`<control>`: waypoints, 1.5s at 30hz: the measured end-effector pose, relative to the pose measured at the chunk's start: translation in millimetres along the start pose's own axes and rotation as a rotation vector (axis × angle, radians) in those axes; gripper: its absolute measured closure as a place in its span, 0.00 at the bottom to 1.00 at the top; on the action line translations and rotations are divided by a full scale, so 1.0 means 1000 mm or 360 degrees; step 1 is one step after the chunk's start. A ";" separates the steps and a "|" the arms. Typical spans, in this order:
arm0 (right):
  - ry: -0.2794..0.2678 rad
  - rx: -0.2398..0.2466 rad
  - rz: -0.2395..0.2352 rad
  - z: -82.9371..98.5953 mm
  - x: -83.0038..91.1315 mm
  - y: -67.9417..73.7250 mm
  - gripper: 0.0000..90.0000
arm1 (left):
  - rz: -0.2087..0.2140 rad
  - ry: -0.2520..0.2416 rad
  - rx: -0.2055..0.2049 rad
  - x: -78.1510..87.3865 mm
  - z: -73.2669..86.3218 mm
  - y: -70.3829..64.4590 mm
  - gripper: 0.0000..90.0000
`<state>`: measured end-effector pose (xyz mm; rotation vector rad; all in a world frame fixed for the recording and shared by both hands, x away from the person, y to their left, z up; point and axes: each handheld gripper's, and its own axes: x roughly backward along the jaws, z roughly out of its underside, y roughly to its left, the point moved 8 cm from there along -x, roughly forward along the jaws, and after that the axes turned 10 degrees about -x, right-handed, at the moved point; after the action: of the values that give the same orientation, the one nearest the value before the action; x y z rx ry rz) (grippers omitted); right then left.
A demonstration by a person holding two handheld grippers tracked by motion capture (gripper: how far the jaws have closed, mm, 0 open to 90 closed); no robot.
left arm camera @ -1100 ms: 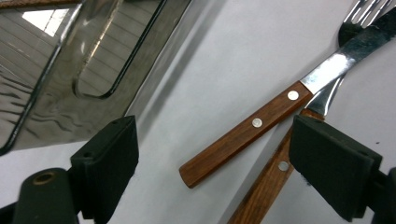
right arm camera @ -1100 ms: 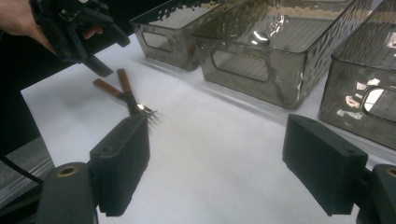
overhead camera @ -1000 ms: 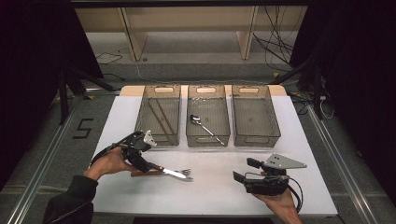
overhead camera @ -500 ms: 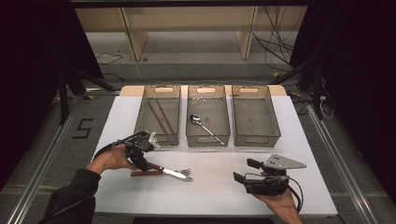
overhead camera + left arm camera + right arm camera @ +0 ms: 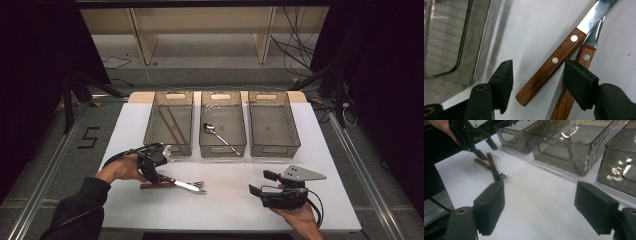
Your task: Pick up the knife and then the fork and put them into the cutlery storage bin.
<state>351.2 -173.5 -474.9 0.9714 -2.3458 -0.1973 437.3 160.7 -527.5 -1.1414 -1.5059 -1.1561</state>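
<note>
A wooden-handled knife and a wooden-handled fork lie crossed on the white table, left of centre. In the high view the knife and the fork's tines point right. My left gripper hovers low over their handles. It is open, with the knife handle between the jaws and the right jaw over the fork handle. My right gripper rests open near the front right, nothing between its jaws. The right gripper view has the utensils and the left gripper at the far left.
Three clear grey bins stand in a row behind the utensils. The left bin holds thin dark sticks, the middle bin a spoon, the right bin nothing I can see. Open table lies between the grippers.
My left gripper has crept slightly lower and closer onto the wooden handles. The knife, the fork and my right gripper have stayed put.
</note>
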 end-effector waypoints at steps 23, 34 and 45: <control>0.0027 -0.0002 0.0004 0.002 -0.002 -0.001 0.28 | 0.0135 0.0042 -0.0214 -0.012 -0.005 -0.004 0.66; 0.0043 0.0002 0.0006 0.002 -0.003 0.000 0.29 | 0.0129 0.0016 -0.0388 -0.011 -0.006 -0.008 0.73; 0.0055 0.0007 0.0009 0.003 -0.004 0.000 0.29 | 0.0136 0.0002 -0.0480 -0.011 -0.006 -0.012 0.80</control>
<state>352.1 -171.0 -479.5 0.9623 -2.3182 -0.1721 427.9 152.1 -538.7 -1.3914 -1.2966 -1.3554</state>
